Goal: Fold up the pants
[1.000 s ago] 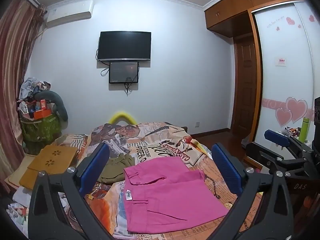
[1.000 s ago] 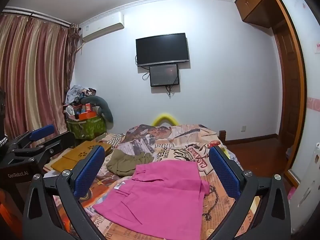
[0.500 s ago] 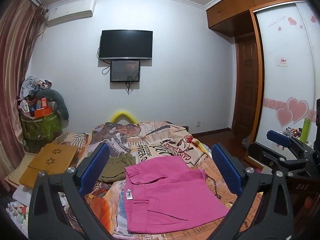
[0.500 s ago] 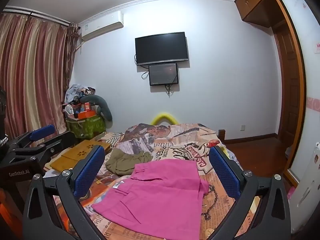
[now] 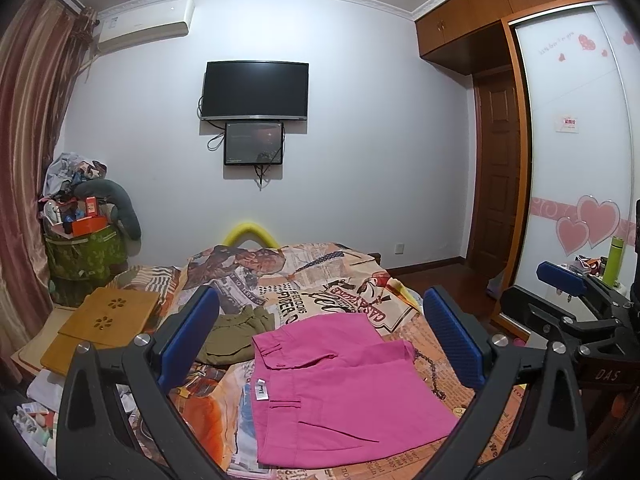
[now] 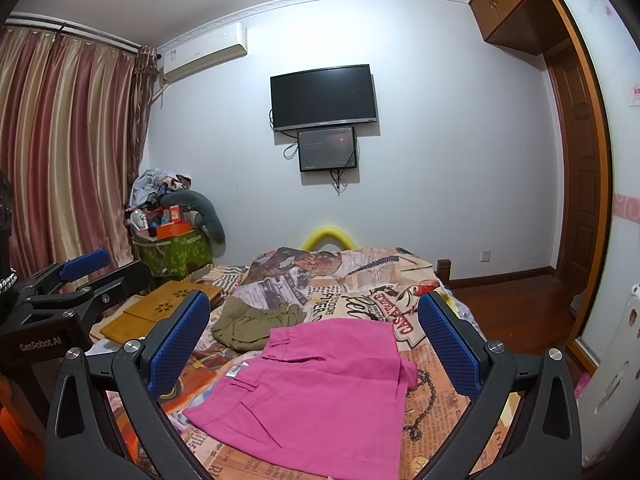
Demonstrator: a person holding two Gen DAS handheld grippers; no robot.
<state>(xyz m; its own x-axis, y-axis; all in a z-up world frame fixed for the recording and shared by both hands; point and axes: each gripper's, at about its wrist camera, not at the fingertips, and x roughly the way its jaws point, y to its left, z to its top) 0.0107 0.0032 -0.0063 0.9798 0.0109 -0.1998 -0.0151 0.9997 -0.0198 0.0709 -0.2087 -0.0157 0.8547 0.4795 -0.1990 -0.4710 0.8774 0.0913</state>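
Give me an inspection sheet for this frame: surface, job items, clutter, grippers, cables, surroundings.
Surface: bed covered by a newspaper-print sheet, rumpled.
Job's things: pink pants lie folded flat on the sheet, white label showing; nothing grips them.
Clutter: olive garment bunched beside the pants; dark chain on the sheet by their edge; wooden boards at the bedside.
Grippers: left gripper open, empty, above the pants; right gripper open, empty.
Cables: loose wires hang under the wall TV and small screen.
Surroundings: curtains, air conditioner, overfilled green bin, wardrobe with heart stickers.
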